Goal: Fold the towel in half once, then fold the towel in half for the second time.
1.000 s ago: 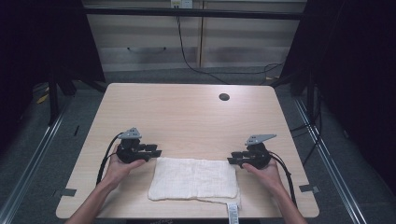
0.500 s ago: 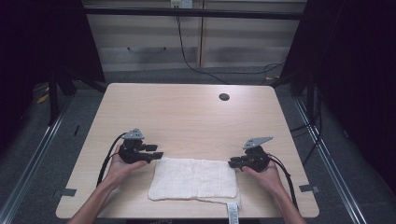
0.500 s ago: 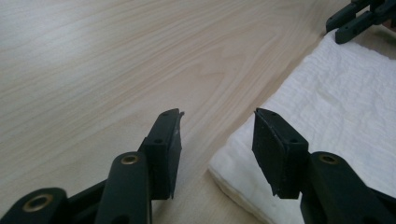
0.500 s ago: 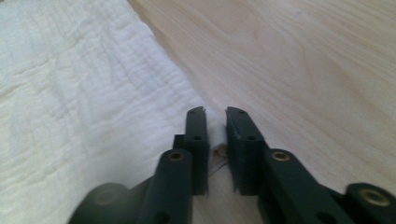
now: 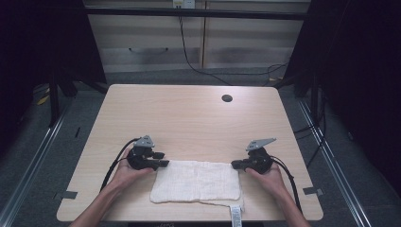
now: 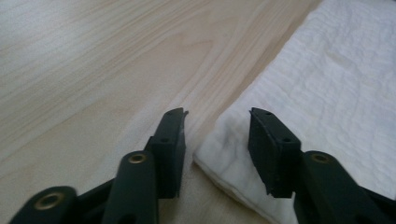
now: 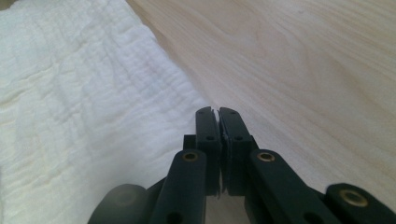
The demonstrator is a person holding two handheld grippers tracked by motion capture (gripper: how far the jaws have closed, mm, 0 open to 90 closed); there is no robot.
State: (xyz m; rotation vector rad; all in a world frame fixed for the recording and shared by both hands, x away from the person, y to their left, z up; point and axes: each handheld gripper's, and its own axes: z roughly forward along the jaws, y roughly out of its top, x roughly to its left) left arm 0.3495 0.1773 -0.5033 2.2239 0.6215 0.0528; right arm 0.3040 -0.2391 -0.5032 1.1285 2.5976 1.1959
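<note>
Both tongs rest low on the wooden table point(image 5: 189, 118), close to its near edge, one at each short end of the white towel point(image 5: 196, 182). At the towel's left end, the left gripper point(image 5: 161, 159) has its jaws spread. They have just been closing a little, and the far left corner of the towel lies in the gap between them without being pressed; in the left gripper view point(image 6: 217, 122) one jaw stands over bare wood and the other over the cloth. At the far right corner of the towel, the right gripper point(image 5: 235, 165) has just been closing too, and its jaws are now pressed together. In the right gripper view point(image 7: 217, 111) the tips meet at the edge of the cloth, but I cannot tell if any cloth is caught between them. Folded flat, the towel lies along the near edge of the table, about midway between the side edges.
</note>
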